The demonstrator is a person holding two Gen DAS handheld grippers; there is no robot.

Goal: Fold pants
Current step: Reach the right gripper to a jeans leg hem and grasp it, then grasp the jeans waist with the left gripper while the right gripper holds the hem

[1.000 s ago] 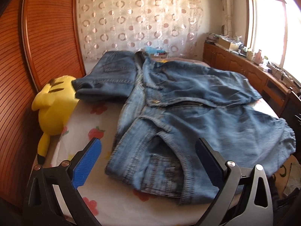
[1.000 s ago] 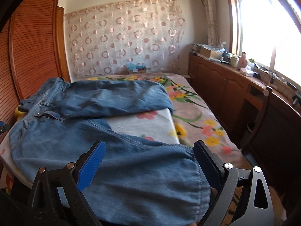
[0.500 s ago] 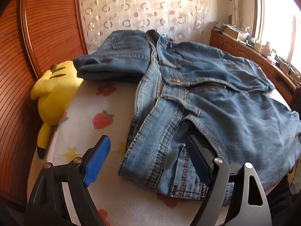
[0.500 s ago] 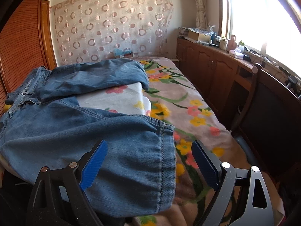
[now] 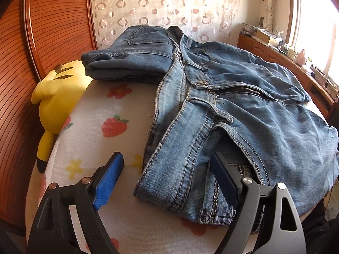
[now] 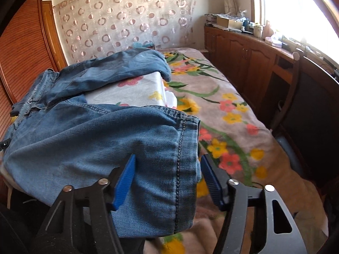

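Blue denim pants (image 5: 243,114) lie spread on a white strawberry-print pad (image 5: 110,114), fly open, waistband toward me. My left gripper (image 5: 167,169) is open, its jaws either side of the near waistband corner (image 5: 169,173), the right finger tucked into a denim fold. In the right wrist view the near leg (image 6: 95,144) hangs over the pad's edge. My right gripper (image 6: 167,169) is open, jaws either side of the leg's hem (image 6: 182,169). The far leg (image 6: 118,67) lies across the pad.
A second, folded pair of jeans (image 5: 131,59) lies at the pad's far left. A yellow plush toy (image 5: 57,97) sits by the wooden wardrobe (image 5: 25,63). A floral blanket (image 6: 222,114) covers the bed; wooden cabinets (image 6: 243,63) and a chair (image 6: 296,97) stand at the right.
Both grippers have moved forward and down onto the pants: the left onto the waistband corner, the right onto the near leg's hem. Both jaws have narrowed somewhat.
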